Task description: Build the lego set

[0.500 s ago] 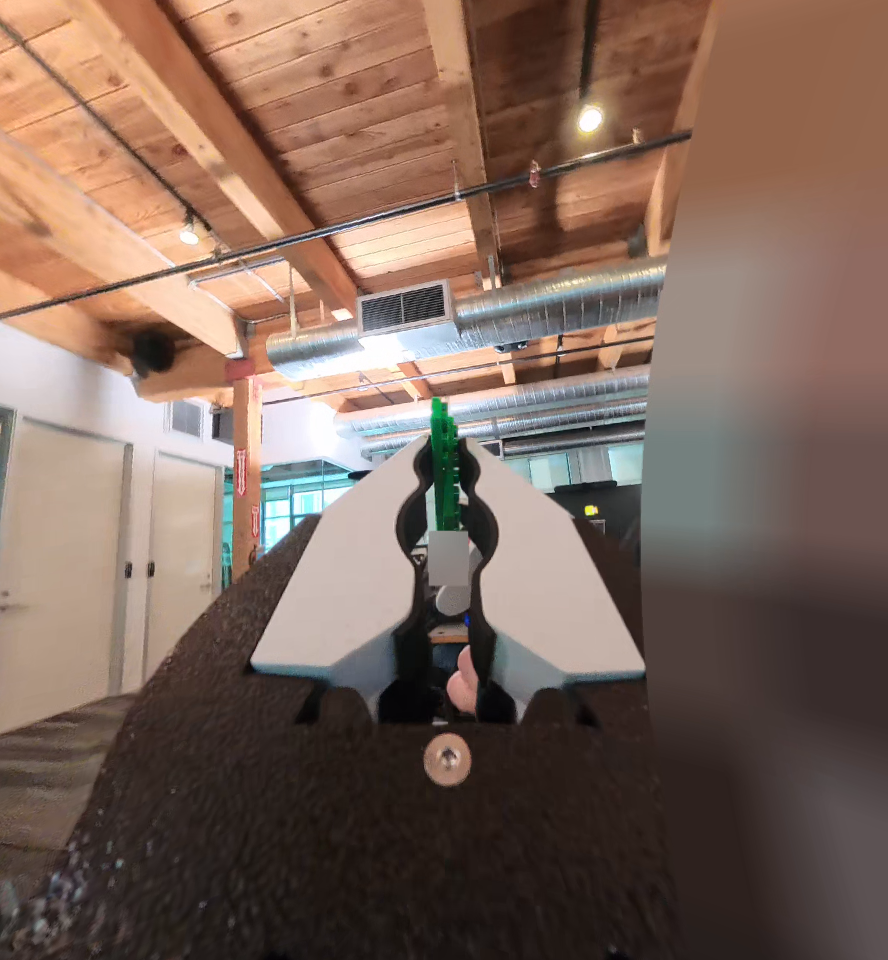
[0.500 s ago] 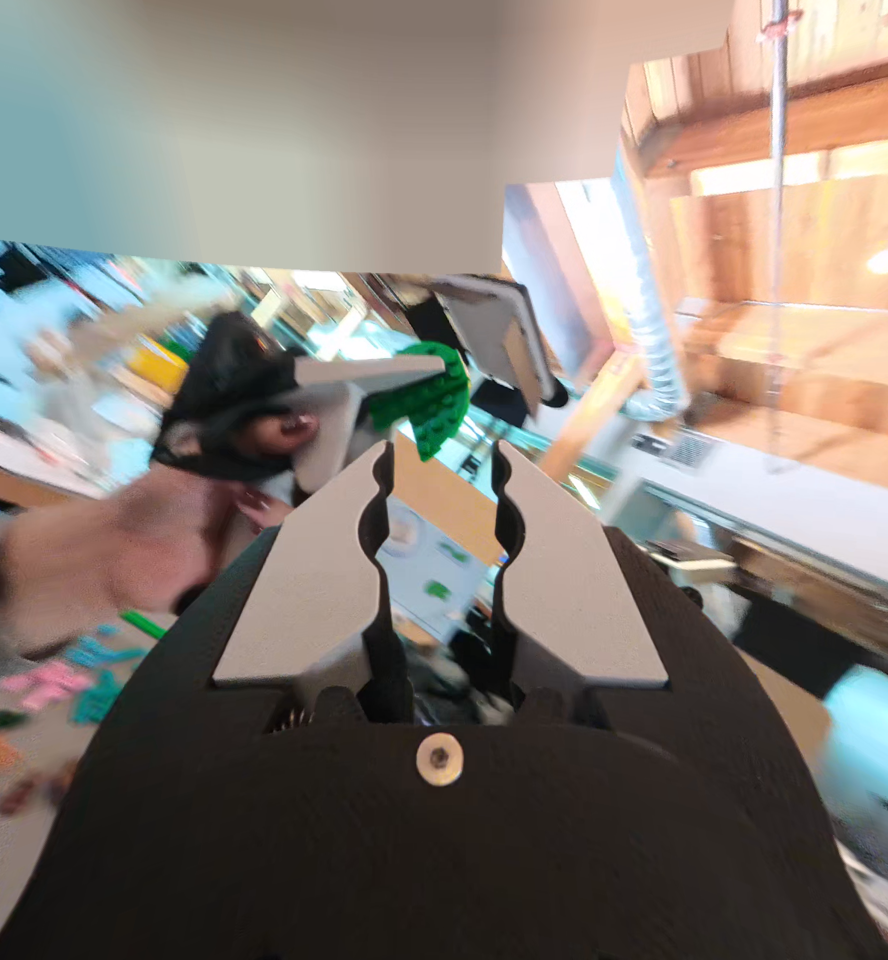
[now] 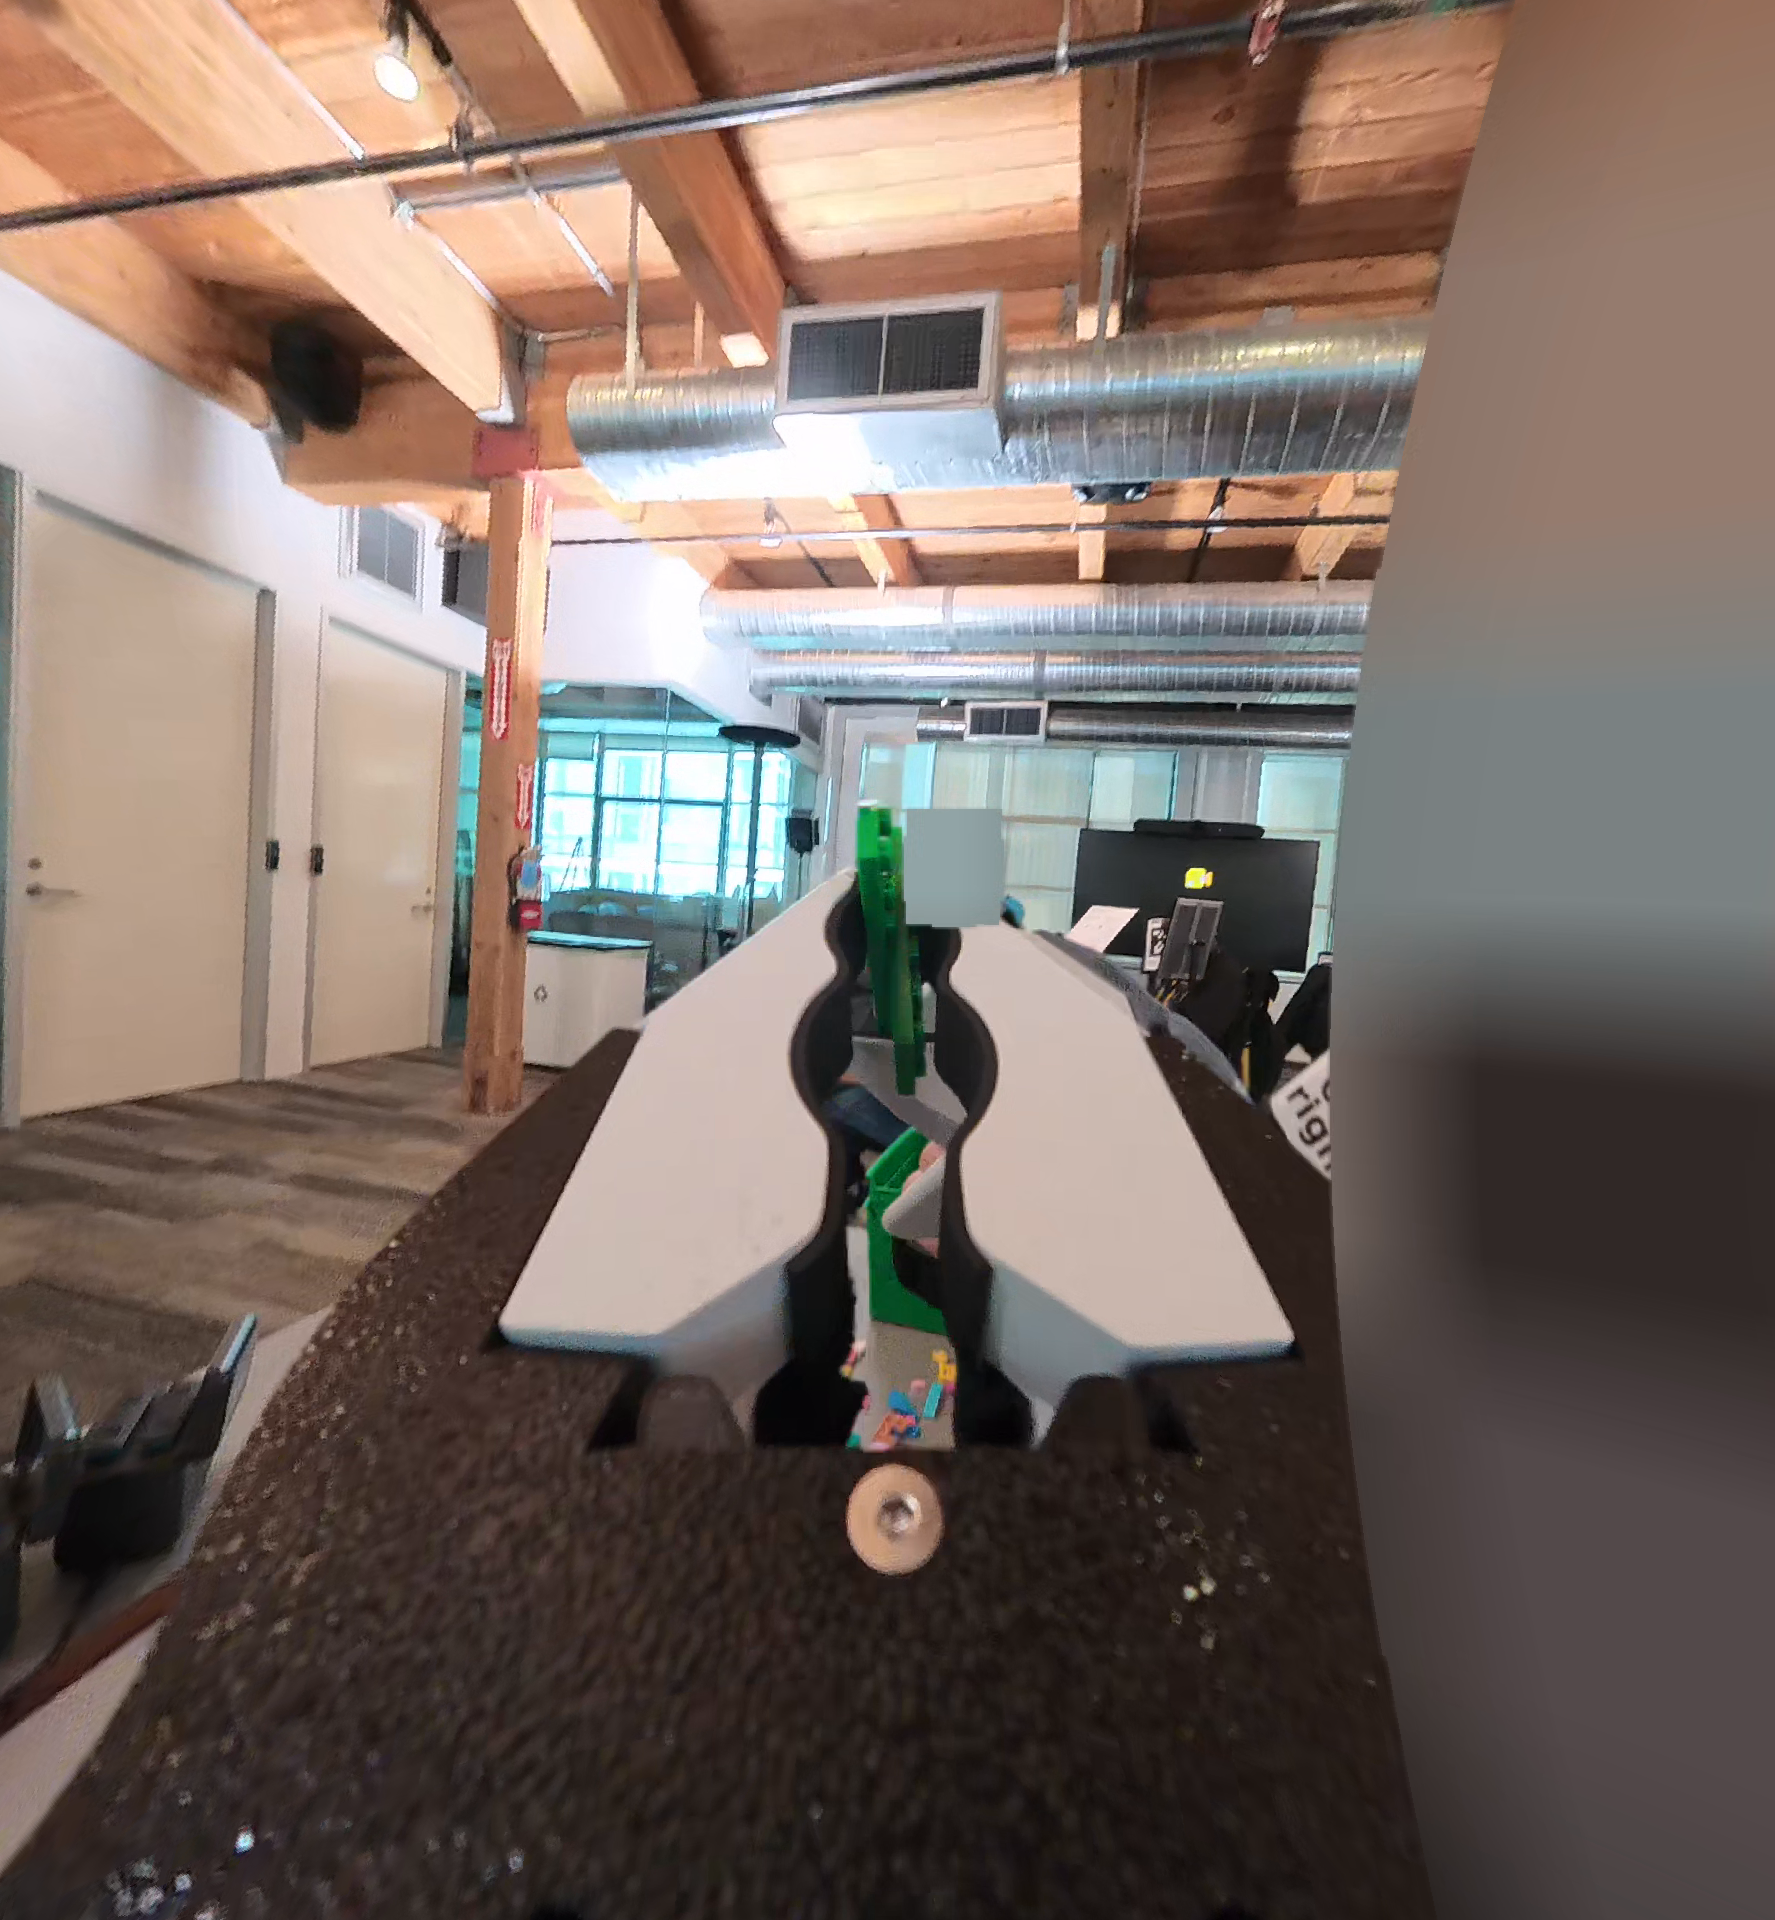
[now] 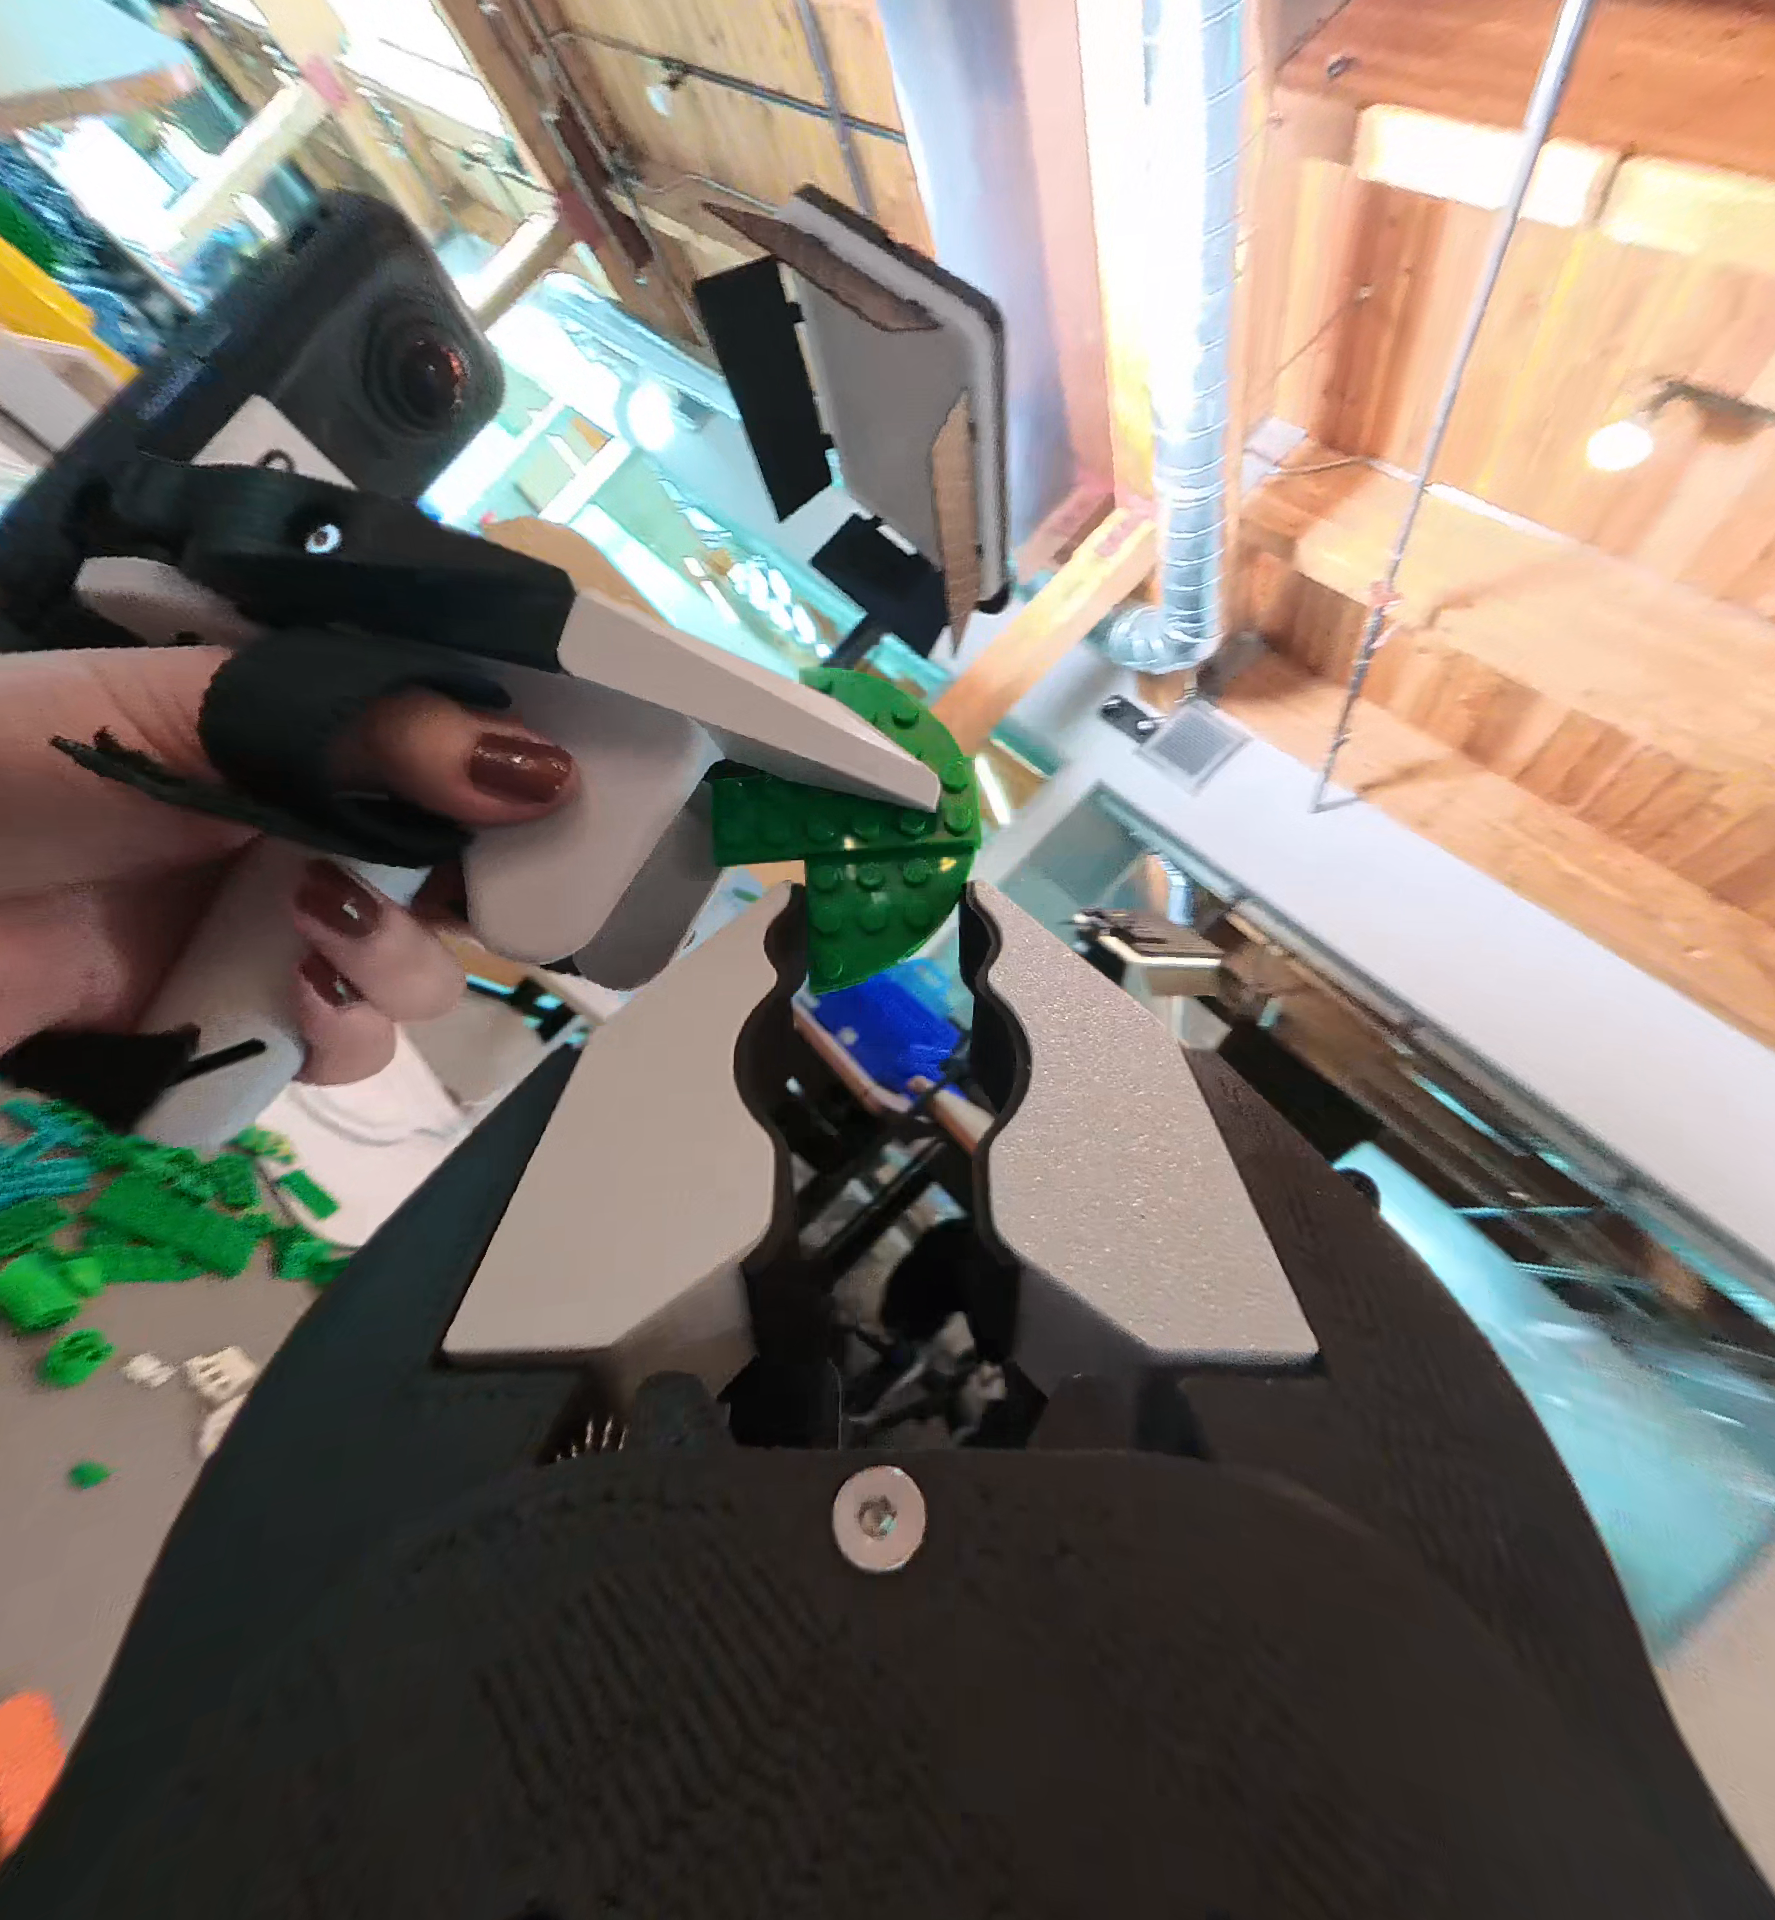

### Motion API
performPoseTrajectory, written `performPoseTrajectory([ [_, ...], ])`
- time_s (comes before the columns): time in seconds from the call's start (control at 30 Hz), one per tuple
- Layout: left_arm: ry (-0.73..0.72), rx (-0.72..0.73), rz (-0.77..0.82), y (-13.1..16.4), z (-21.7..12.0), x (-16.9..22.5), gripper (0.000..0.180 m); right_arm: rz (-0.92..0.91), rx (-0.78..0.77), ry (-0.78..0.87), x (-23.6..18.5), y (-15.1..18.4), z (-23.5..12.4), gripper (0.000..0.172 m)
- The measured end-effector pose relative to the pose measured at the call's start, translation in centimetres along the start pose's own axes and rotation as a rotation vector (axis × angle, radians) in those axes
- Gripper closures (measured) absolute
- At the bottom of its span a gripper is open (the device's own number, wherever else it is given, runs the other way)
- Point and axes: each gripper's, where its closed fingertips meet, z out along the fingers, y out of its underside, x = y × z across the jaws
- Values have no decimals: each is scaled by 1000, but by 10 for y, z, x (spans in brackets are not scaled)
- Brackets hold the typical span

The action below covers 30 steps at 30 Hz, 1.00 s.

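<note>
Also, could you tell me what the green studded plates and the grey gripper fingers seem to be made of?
Green plates: hard moulded plastic with a glossy finish, judging by the crisp studs and light glints. Grey fingers of the right gripper: rigid and matte with a finely grainy surface, so probably printed plastic, though painted metal cannot be excluded. Their black wavy inner pads look softer, perhaps rubber.

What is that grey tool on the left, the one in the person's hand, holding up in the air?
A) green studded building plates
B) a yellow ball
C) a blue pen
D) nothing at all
A: the left tool grips green studded building plates, rounded at the edge.
</note>
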Motion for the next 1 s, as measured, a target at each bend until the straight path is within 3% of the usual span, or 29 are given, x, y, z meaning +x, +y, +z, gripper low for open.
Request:
performPoseTrajectory([
  [0.1, -78, -36, 4, 9, -3, -5, 170, 52, -25, -109, -7, 8, -2, 145],
  [0.27, -388, -78, 177, 13, -40, -27, 156, 107, -106, -342, -37, 32, -6, 144],
  [0.43, -619, 0, 277, -5, -122, -24, 129, 183, -194, -710, -98, 58, -20, 144],
  [0.63, -896, 94, 184, 8, -233, -14, 126, 300, -233, -1277, -210, 77, -59, 144],
  [0.8, -993, 66, 83, 29, -282, -3, 127, 345, -355, -1489, -264, 97, -90, 144],
  [1.0, -991, 4, 112, 30, -290, 6, 128, 296, -498, -1571, -282, 116, -121, 144],
])
